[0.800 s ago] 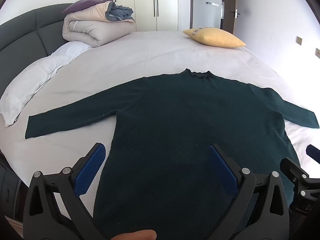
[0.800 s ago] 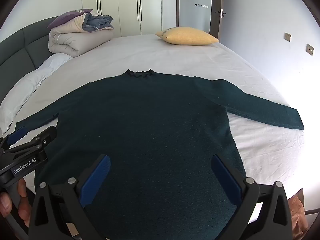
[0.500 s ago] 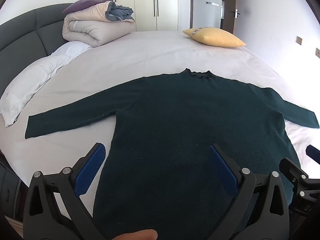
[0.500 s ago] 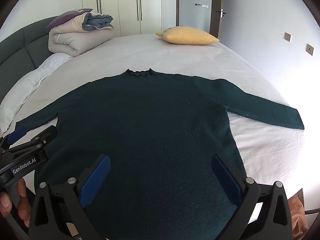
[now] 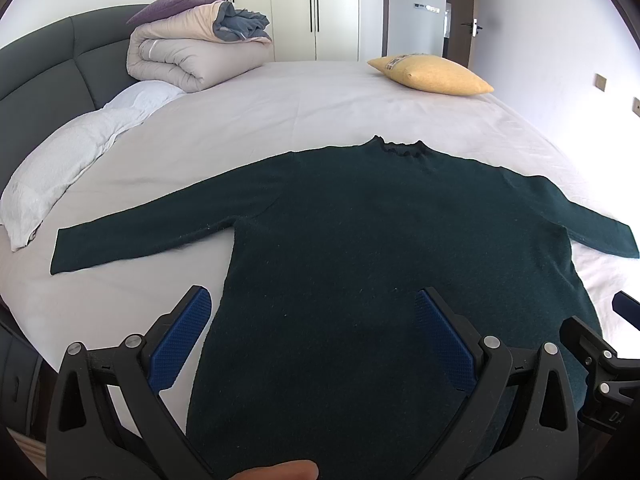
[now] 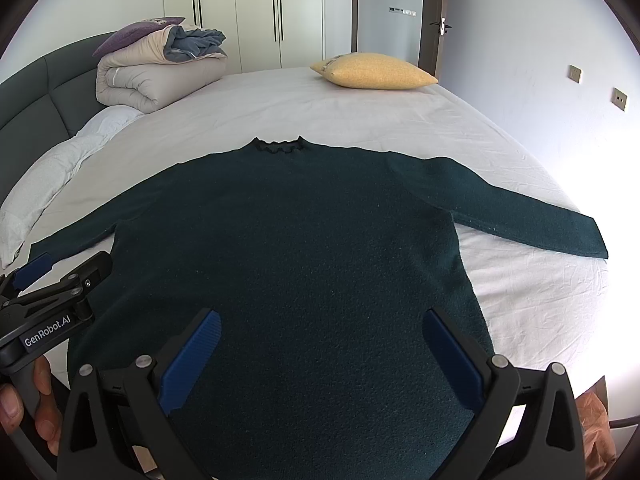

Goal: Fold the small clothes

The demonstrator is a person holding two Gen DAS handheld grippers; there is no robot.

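A dark green long-sleeved sweater [image 5: 360,240] lies flat on the white bed sheet [image 5: 280,120], collar away from me and both sleeves spread out; it also shows in the right wrist view [image 6: 304,240]. My left gripper [image 5: 312,300] is open and empty, held above the sweater's lower left part. My right gripper [image 6: 322,320] is open and empty, held above the lower middle of the sweater. The left gripper also shows at the left edge of the right wrist view [image 6: 60,280].
A rolled duvet with a purple pillow [image 5: 192,52] and white pillows [image 5: 72,160] lie at the dark headboard [image 5: 40,72] on the left. A yellow cushion [image 5: 432,76] sits at the far side. Wardrobes [image 6: 276,12] and a door stand behind the bed.
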